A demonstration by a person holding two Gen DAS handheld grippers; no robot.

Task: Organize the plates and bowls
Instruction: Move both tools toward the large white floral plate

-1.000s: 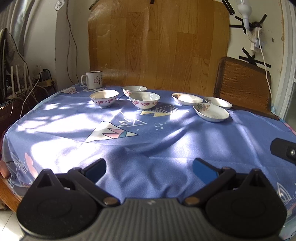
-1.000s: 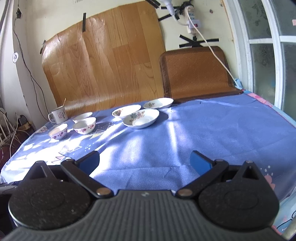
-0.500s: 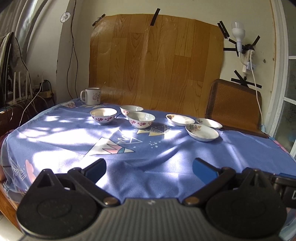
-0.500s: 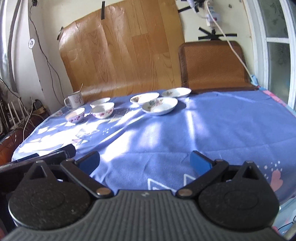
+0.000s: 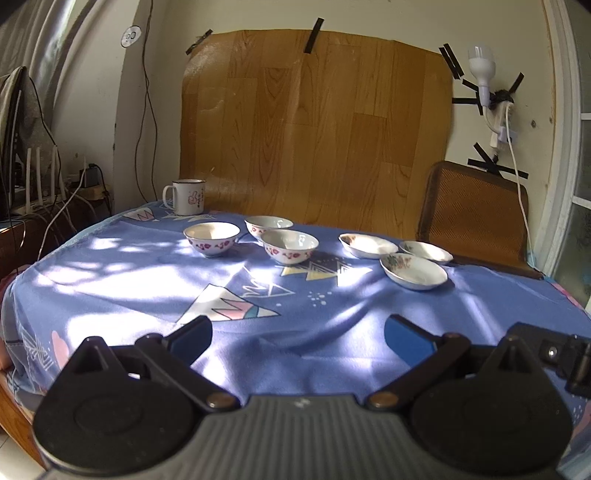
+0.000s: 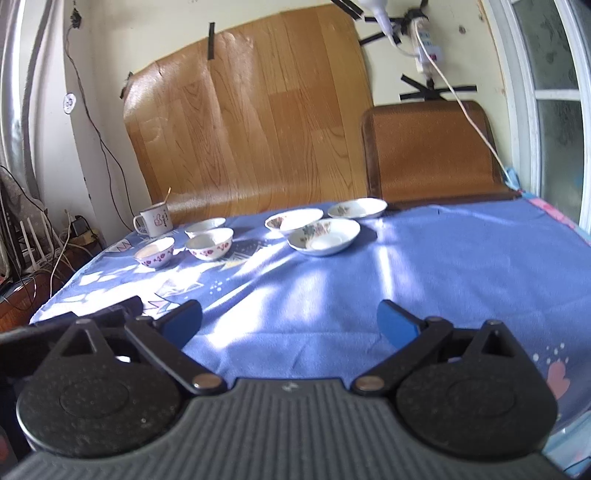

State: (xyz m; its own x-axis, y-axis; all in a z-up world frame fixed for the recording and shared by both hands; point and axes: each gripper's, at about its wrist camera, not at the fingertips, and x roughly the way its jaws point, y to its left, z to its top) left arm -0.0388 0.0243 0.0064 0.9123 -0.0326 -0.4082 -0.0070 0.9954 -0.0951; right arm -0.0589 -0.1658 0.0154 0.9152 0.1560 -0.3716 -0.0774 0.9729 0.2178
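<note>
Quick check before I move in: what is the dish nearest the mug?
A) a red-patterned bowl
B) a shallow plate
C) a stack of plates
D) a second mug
A: in the left wrist view, the bowl with red flowers sits nearest the mug, while the three plates lie apart and unstacked farther right on the cloth.

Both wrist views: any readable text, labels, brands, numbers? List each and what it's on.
No words or numbers read clearly in either view.
Mug: red thumbs-up picture with small marks beside it, too small to read.
Round wall disc: dark marks, possibly two digits or holes, unreadable.
Left gripper and right gripper: small pale emblem on each body, not legible.
</note>
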